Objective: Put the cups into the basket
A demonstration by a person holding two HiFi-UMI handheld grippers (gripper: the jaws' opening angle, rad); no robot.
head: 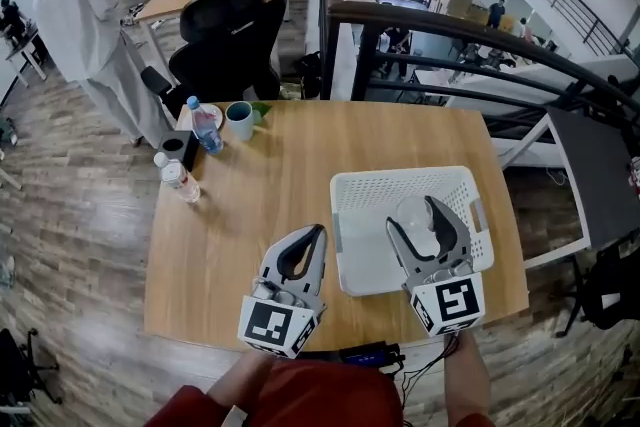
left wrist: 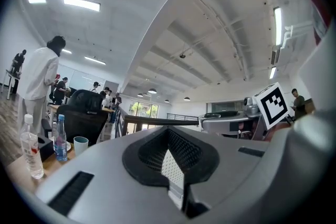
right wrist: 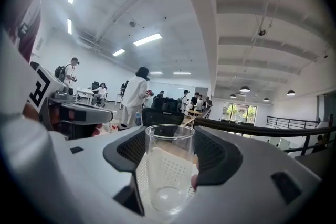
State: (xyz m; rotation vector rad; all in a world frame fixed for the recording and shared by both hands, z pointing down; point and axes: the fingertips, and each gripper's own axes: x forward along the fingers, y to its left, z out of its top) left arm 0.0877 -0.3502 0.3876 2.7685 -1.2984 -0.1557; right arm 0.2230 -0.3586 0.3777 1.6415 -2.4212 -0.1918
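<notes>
- Wooden tabletop (head: 270,185): the white basket (head: 400,183) sits by its near right corner.
- Right tongs (head: 429,213) squeeze an upright clear cup (right wrist: 168,165) over the basket (straight down goes in).
- Left tongs (head: 311,235) are closed, empty.

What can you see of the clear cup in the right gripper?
The clear cup is a transparent, smooth-walled tumbler, glass or plastic, empty and upright. The right gripper is shut on it, its dark jaws pressing both sides below the rim. It is over the white perforated basket; whether its base touches the basket is unclear.
</notes>
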